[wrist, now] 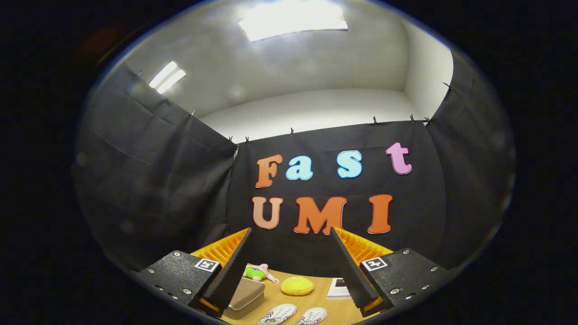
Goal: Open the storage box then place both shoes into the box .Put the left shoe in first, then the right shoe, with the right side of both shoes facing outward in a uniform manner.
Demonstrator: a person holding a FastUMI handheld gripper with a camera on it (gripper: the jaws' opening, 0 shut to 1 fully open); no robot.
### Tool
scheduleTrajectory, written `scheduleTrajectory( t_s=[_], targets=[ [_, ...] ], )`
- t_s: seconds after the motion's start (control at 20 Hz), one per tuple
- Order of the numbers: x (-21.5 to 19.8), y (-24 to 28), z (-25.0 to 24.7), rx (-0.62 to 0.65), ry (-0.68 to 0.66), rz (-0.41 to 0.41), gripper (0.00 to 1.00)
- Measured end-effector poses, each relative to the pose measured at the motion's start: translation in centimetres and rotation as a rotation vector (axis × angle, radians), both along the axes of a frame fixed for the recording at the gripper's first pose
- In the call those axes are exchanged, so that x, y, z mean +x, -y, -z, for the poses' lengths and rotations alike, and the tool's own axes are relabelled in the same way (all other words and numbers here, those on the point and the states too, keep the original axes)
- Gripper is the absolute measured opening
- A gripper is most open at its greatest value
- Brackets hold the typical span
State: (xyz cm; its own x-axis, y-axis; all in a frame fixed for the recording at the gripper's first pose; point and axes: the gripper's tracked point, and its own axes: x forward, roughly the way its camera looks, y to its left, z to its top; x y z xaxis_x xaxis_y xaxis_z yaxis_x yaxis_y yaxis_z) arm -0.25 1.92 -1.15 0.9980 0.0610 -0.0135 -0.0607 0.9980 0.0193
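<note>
— Between the fingers, what's showing?
— Gripper spread wide, pinching nothing. Down on the wooden table: pair of white shoes side by side, closed storage box just left of them.
— Beyond the shoes?
— Yellow plush, small green toy past the box, booklet off right.

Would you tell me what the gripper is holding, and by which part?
Nothing. The gripper is open, fingers wide apart in the air, with the shoes and box lying untouched below.
</note>
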Motion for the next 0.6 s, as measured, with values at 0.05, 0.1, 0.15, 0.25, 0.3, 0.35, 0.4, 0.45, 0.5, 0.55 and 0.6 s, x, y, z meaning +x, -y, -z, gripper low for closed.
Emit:
scheduleTrajectory(
  t_s=[0.05, 0.1, 0.15, 0.25, 0.3, 0.35, 0.4, 0.45, 0.5, 0.55, 0.6],
  targets=[
    [0.0, -0.1, 0.2, 0.008, -0.004, -0.003, 0.99],
    [0.1, -0.3, 0.5, 0.015, -0.011, -0.012, 0.98],
    [0.2, -0.5, 0.9, 0.027, -0.020, -0.018, 0.98],
    [0.5, -0.8, 2.1, 0.051, -0.046, -0.032, 0.99],
    [0.6, -1.2, 2.8, 0.061, -0.066, -0.043, 0.99],
    [0.8, -1.6, 3.5, 0.072, -0.086, -0.059, 0.99],
    [0.9, -2.2, 4.3, 0.082, -0.111, -0.076, 0.99],
    [1.0, -2.8, 5.2, 0.094, -0.140, -0.095, 0.99],
    [1.0, -3.5, 6.3, 0.105, -0.171, -0.118, 0.99],
    [1.2, -4.3, 7.3, 0.117, -0.202, -0.136, 0.99],
    [1.4, -4.7, 8.9, 0.119, -0.246, -0.142, 0.99]
  ],
)
